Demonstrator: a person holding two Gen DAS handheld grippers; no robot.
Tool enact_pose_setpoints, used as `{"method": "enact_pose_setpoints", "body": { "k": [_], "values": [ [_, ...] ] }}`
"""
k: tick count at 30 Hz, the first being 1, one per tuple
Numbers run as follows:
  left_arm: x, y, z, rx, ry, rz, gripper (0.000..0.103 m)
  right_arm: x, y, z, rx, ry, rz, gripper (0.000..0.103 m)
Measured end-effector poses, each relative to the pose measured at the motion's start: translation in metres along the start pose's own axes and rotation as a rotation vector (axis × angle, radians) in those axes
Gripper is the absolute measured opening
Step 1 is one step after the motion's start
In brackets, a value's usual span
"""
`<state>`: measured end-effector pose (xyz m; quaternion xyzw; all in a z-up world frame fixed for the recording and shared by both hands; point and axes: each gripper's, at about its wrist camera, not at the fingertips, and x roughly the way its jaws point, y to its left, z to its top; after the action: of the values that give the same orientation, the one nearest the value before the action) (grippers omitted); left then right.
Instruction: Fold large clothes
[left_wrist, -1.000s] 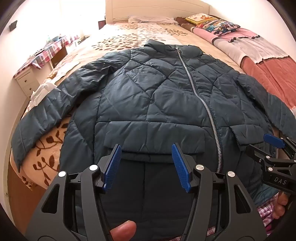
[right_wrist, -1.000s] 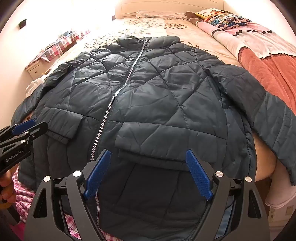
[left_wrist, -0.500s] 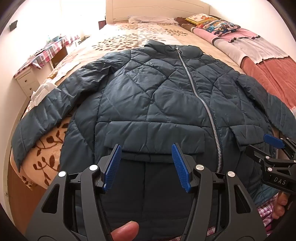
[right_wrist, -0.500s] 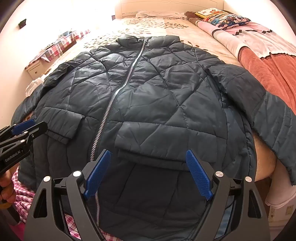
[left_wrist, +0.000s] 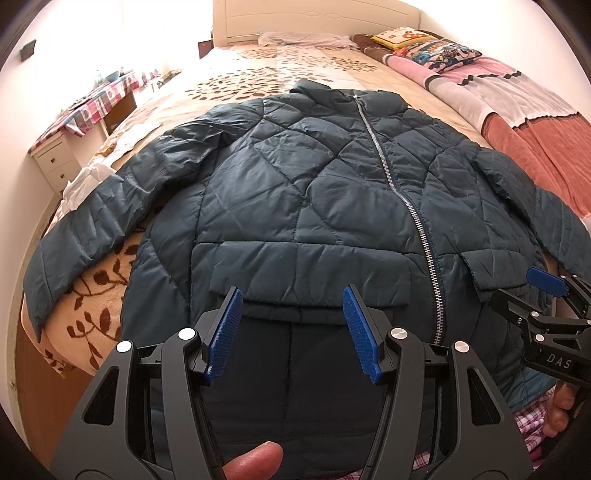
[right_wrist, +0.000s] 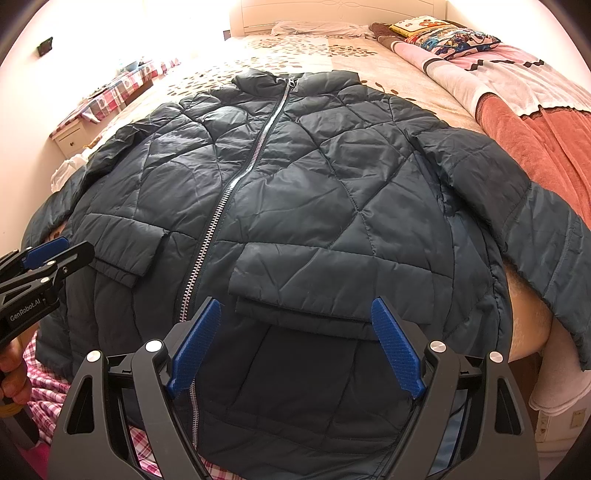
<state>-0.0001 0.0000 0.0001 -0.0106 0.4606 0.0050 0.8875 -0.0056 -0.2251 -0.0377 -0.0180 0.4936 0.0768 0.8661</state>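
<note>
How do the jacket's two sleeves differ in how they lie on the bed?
In the left wrist view, the left sleeve runs out over the leaf-print bedspread, its cuff at the bed's edge. In the right wrist view, the right sleeve lies against the red blanket, and its cuff droops past the mattress corner. Both are the same dark teal quilted fabric, spread outward and unfolded.
</note>
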Motion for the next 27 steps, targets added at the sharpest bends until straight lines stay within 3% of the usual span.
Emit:
{"method": "enact_pose_setpoints", "body": {
  "k": [27],
  "values": [
    [0.0, 0.0, 0.0, 0.001, -0.001, 0.0, 0.057, -0.0004, -0.0032, -0.0007, 0.003, 0.001, 0.001, 0.082]
  ]
}}
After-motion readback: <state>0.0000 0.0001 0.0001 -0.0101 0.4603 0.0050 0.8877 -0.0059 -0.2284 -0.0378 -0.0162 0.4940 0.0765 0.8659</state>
